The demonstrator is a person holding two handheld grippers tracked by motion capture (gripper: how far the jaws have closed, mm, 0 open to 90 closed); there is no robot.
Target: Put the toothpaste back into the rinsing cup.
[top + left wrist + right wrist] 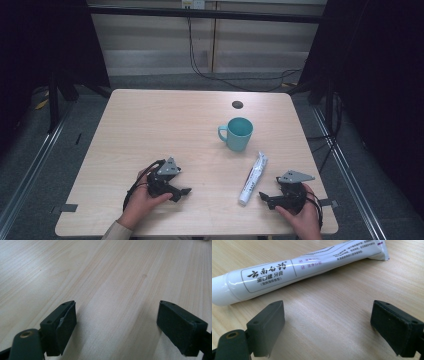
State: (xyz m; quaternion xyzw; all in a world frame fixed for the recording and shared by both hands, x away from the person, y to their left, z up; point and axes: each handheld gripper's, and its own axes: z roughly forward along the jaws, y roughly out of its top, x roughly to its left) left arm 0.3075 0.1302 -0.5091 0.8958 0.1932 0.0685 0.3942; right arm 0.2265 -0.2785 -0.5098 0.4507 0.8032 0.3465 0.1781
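Toothpaste (253, 178) is the thing to pick up, and it lies flat on the wooden table (150, 125), not held by anything. The job looks like it is at the very start, the reaching step. The right tongs (266, 197) sit just beside the tube, near its cap end, with the jaws wide apart and nothing between them. In the right gripper view the white tube (294, 270) lies across the table a little way ahead of the two black jaws, not touching them, with the cap end toward the left of that view. The left tongs (184, 192) rest on the table well apart from the tube, and their jaws are wide apart too, with just bare wood (112, 290) in front of them. A green mug (238, 133) stands upright farther back, near the tube's flat end but not touching it. I think the next move is to slide the right tongs forward until the tube sits between the jaws, then squeeze gently so it does not roll or squish.
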